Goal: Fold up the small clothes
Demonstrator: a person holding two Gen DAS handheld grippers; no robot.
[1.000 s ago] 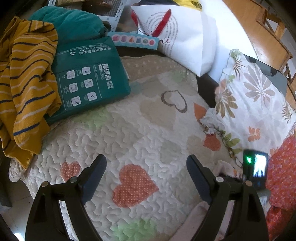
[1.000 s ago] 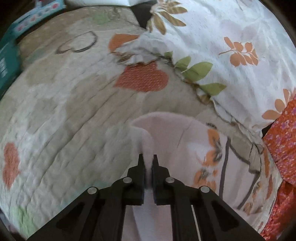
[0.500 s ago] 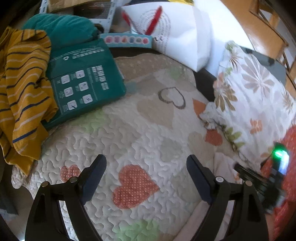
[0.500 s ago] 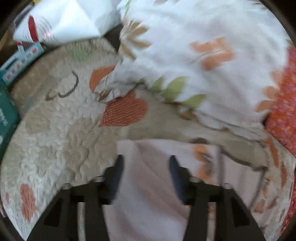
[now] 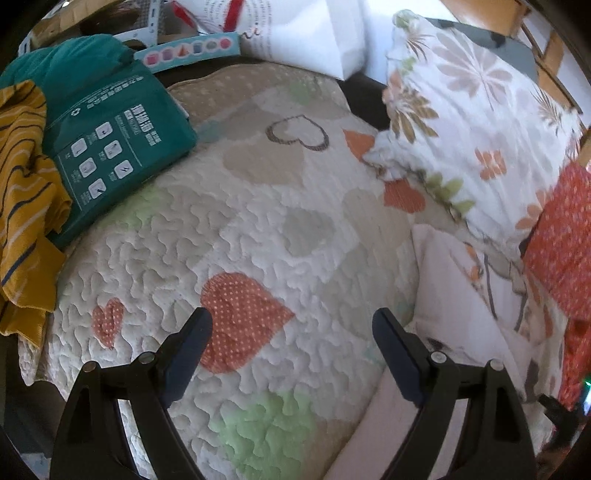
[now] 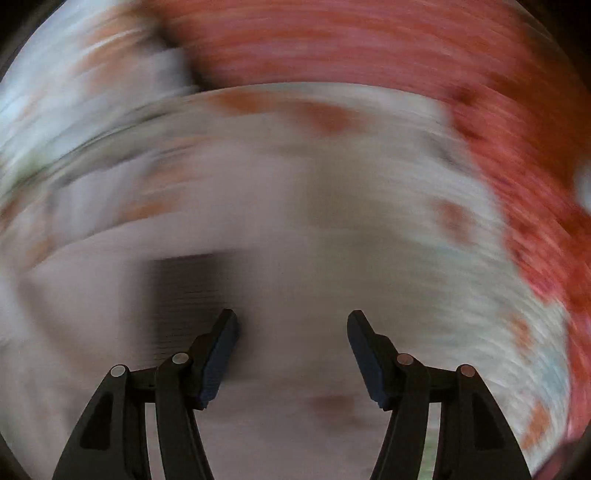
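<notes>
A small pale pink garment [image 5: 461, 295] with orange and grey print lies flat on the right side of the heart-patterned quilt [image 5: 258, 221]. My left gripper [image 5: 291, 314] hangs open over the quilt just left of it, nothing between its fingers. The right wrist view is smeared by motion. My right gripper [image 6: 291, 314] stands open there above pale pink cloth [image 6: 295, 258], its pads pressing on nothing. A red cloth [image 6: 369, 44] fills the top of that view.
A yellow striped garment [image 5: 26, 184] and a teal package [image 5: 110, 147] lie at the quilt's left. A floral pillow [image 5: 480, 110] and a red dotted cloth [image 5: 561, 240] border the right. A white bag [image 5: 314, 29] stands at the back.
The right gripper let go of the pink garment, opened, and swung fast toward the red cloth. The left gripper shifted and rolled a little, bringing the garment into its view.
</notes>
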